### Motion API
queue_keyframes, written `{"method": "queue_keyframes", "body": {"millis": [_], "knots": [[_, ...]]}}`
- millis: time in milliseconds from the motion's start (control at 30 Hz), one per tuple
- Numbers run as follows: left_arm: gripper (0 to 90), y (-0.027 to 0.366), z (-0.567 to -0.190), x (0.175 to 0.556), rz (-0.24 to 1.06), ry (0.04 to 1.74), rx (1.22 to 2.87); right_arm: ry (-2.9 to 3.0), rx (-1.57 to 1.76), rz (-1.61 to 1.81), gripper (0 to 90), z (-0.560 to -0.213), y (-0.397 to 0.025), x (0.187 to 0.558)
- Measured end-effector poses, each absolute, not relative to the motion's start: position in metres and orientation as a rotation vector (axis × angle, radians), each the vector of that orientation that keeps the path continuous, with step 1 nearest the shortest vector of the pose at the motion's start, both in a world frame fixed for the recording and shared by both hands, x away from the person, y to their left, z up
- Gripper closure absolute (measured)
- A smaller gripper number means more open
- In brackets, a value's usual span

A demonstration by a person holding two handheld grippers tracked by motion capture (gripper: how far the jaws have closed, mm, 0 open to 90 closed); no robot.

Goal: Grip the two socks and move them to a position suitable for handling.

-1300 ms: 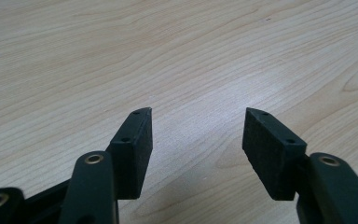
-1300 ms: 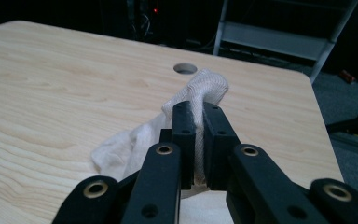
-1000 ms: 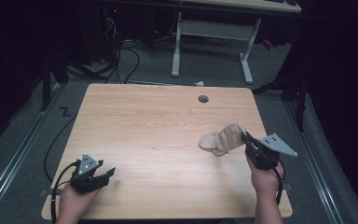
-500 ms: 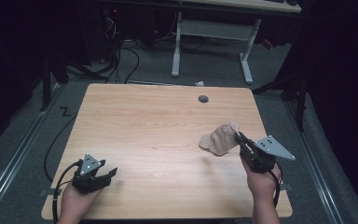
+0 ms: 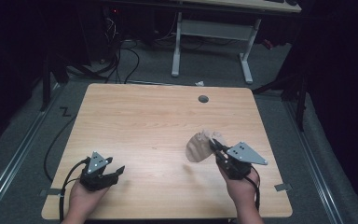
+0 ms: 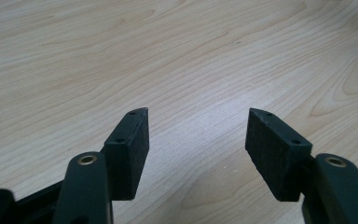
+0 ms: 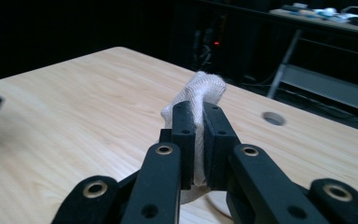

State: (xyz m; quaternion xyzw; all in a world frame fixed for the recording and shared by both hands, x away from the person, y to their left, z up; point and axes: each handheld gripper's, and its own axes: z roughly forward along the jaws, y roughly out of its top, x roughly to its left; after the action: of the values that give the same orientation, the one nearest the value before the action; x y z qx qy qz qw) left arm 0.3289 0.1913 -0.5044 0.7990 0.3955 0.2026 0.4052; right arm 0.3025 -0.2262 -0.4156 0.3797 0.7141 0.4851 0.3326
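Right gripper [image 5: 214,148] clamped on a beige cloth [image 5: 198,148] lifted above the table [image 5: 144,121], left gripper [image 5: 116,171] spread wide, resting low near the table's front edge

A light wooden table [image 5: 144,121] lies under the fingers, with a round hole [image 5: 203,99] near its far edge, well beyond them. Farther off, black cables [image 5: 121,56] trail over the grey floor [image 5: 270,74] beside a white desk frame [image 5: 209,32].

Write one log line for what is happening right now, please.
right tool: shut on cloth, lifted off table | left tool: open, holding nothing, low over table
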Motion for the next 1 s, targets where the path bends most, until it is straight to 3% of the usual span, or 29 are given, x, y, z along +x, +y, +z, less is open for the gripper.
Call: {"method": "queue_keyframes", "body": {"millis": [600, 1000], "knots": [[39.4, 0.177, -0.501, 0.321, 0.473, 0.91, 2.008, 2.091, 0.78, 1.343, 84.8, -0.436, -0.132, 0.29], [44.7, 0.163, -0.498, 0.318, 0.421, 0.864, 2.019, 2.195, 0.921, 1.242, 83.9, -0.476, -0.138, 0.3]]}}
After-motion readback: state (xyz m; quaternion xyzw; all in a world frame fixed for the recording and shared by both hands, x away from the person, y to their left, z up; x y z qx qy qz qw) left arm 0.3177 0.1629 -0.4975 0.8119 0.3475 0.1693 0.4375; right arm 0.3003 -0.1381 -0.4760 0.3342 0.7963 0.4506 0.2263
